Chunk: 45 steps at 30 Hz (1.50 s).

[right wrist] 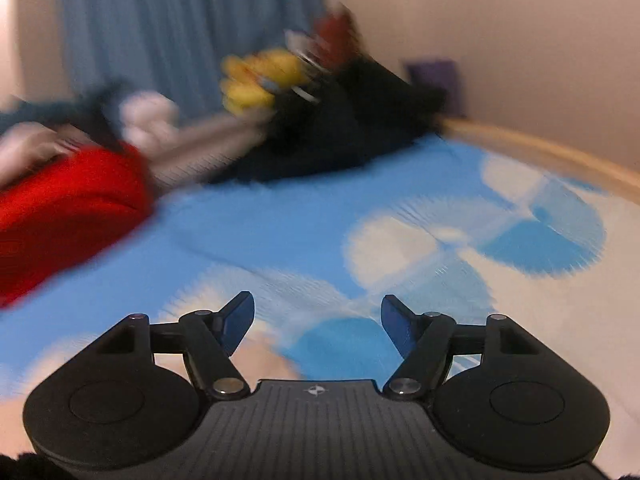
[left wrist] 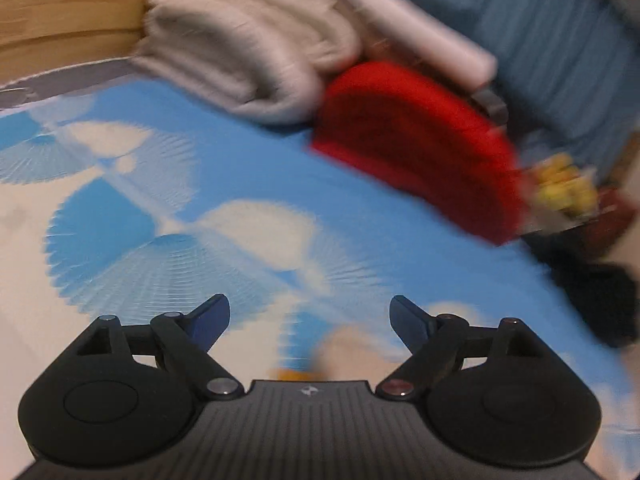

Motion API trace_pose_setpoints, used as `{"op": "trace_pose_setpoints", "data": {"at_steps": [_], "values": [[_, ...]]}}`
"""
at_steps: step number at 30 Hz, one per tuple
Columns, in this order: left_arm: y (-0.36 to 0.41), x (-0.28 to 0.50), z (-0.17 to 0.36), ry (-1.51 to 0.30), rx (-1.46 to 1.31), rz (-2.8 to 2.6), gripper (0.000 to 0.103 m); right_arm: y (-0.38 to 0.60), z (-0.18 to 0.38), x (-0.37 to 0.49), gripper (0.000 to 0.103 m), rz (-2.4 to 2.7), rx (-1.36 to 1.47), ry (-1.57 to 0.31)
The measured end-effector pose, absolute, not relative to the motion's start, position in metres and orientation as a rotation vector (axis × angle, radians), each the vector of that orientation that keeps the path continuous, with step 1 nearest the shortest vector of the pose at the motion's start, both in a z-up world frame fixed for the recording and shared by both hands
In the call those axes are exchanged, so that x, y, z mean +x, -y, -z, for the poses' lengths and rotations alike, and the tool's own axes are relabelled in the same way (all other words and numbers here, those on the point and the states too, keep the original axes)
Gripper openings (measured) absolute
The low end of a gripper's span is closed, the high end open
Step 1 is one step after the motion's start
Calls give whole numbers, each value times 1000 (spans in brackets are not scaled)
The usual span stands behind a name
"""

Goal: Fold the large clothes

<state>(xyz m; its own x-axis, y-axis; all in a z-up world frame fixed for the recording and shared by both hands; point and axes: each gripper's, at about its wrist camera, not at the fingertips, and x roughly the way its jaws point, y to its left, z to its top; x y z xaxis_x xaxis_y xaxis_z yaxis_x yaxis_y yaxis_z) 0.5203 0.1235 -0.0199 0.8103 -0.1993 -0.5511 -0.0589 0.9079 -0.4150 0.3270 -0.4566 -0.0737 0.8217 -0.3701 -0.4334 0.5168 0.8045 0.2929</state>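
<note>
A folded red garment (left wrist: 416,148) lies on the blue and white bedsheet (left wrist: 248,184), with a folded cream garment (left wrist: 248,52) behind it to the left. My left gripper (left wrist: 310,322) hangs above the sheet, well short of both, open and with nothing between its fingers. In the right wrist view the red garment (right wrist: 64,208) sits at the left and a black garment (right wrist: 336,132) lies crumpled at the back. My right gripper (right wrist: 318,322) is open over the bare sheet (right wrist: 400,240), holding nothing. Both views are blurred.
A white roll (left wrist: 416,28) lies behind the red garment, and a yellow object (right wrist: 260,76) rests by the black one. A blue curtain (right wrist: 180,24) hangs behind the bed. A wooden bed edge (right wrist: 540,148) runs along the right, with a plain wall beyond.
</note>
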Motion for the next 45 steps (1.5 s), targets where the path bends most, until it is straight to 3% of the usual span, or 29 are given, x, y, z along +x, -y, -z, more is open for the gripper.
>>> {"op": "trace_pose_setpoints", "data": {"at_steps": [5,12,15,19,21,27,32,33,34,45], "values": [[-28,481,-6,-650,-466,395,96,358,45,316,69,8,366,-376],[71,476,93,-869,-310,388,92,264,125,352,70,-135,26,-625],[84,480,121,-832,-160,329,92,268,159,361,72,-163,-34,-683],[98,480,132,-774,-81,340,102,269,171,364,74,-172,-25,-663],[101,474,131,-762,-66,337,102,268,171,361,74,-173,-12,-660],[77,505,99,-704,-249,376,102,268,126,373,67,-183,79,-529],[35,548,121,-703,-136,172,103,292,161,421,67,-65,157,-580],[15,551,125,-697,-160,129,102,301,164,423,65,-76,209,-579],[0,555,128,-699,-181,92,102,312,162,423,56,-70,246,-566],[-97,568,139,-737,-217,-100,103,443,171,383,62,346,297,-617]]}}
